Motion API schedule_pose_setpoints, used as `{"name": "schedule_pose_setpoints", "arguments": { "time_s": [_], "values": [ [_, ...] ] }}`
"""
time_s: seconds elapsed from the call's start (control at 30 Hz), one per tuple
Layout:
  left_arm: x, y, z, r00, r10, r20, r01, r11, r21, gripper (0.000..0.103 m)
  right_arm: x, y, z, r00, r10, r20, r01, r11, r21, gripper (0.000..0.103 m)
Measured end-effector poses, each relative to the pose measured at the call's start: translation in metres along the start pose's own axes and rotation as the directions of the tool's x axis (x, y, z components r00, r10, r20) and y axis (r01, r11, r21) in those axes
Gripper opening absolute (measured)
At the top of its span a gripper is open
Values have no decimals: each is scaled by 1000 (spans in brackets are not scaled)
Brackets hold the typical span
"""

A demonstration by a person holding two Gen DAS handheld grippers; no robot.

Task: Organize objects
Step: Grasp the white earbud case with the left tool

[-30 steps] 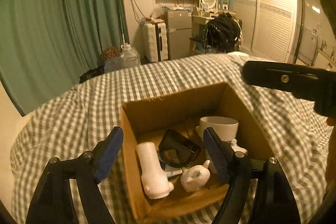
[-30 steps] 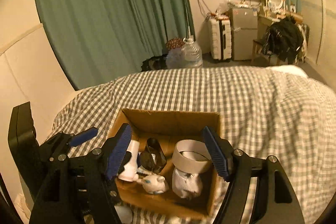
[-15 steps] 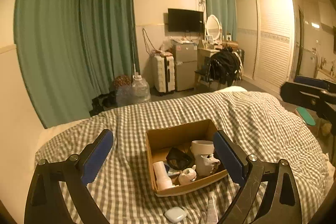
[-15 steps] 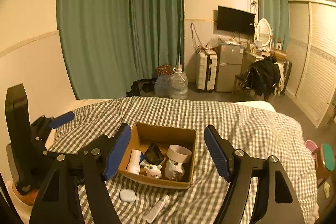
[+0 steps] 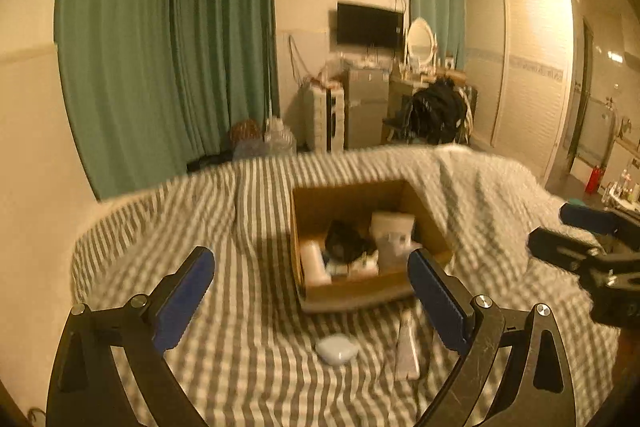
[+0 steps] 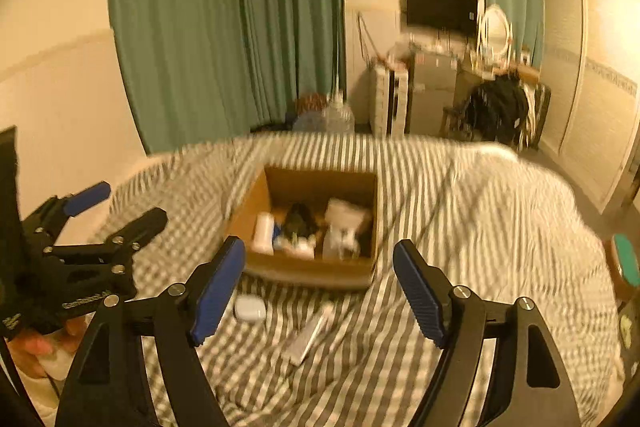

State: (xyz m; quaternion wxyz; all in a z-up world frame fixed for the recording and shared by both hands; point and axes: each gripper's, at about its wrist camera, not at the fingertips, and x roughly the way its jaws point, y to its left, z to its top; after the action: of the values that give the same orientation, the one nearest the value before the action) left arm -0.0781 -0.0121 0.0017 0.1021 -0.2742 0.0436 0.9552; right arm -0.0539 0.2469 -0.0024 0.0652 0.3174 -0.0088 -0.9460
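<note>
An open cardboard box (image 5: 360,289) sits on the checked bedspread and also shows in the right wrist view (image 6: 304,273). It holds a white bottle (image 5: 314,263), a black object (image 5: 344,241), a white cup (image 5: 390,227) and small white items. In front of it lie a small white case (image 5: 336,347) (image 6: 249,308) and a white tube (image 5: 407,347) (image 6: 310,333). My left gripper (image 5: 312,295) is open and empty, held above the bed short of the box. My right gripper (image 6: 318,285) is open and empty too. Both views are motion-blurred.
The checked bedspread (image 5: 248,307) covers the whole bed. Green curtains (image 5: 168,47), a suitcase, small fridge, dresser with mirror and a wardrobe (image 5: 528,75) stand beyond the bed. The right gripper shows at the right edge of the left wrist view (image 5: 588,251).
Both grippers have pulled back and up from the box, which now looks smaller. The case and tube in front of it came into view. Both stay open.
</note>
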Motion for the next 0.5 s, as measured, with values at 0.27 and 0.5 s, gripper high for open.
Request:
{"name": "schedule_pose_setpoints", "arguments": {
  "time_s": [0.27, 0.5],
  "values": [
    [88, -17, -79, 977, 36, -210, -31, 999, 24, 100, 89, -7, -55, 983, -37, -177, 43, 999, 30, 76],
    [146, -35, -113, 940, 24, -339, 1, 997, 74, 87, 139, -21, -79, 964, -21, -264, 38, 998, 59, 76]
  ]
}}
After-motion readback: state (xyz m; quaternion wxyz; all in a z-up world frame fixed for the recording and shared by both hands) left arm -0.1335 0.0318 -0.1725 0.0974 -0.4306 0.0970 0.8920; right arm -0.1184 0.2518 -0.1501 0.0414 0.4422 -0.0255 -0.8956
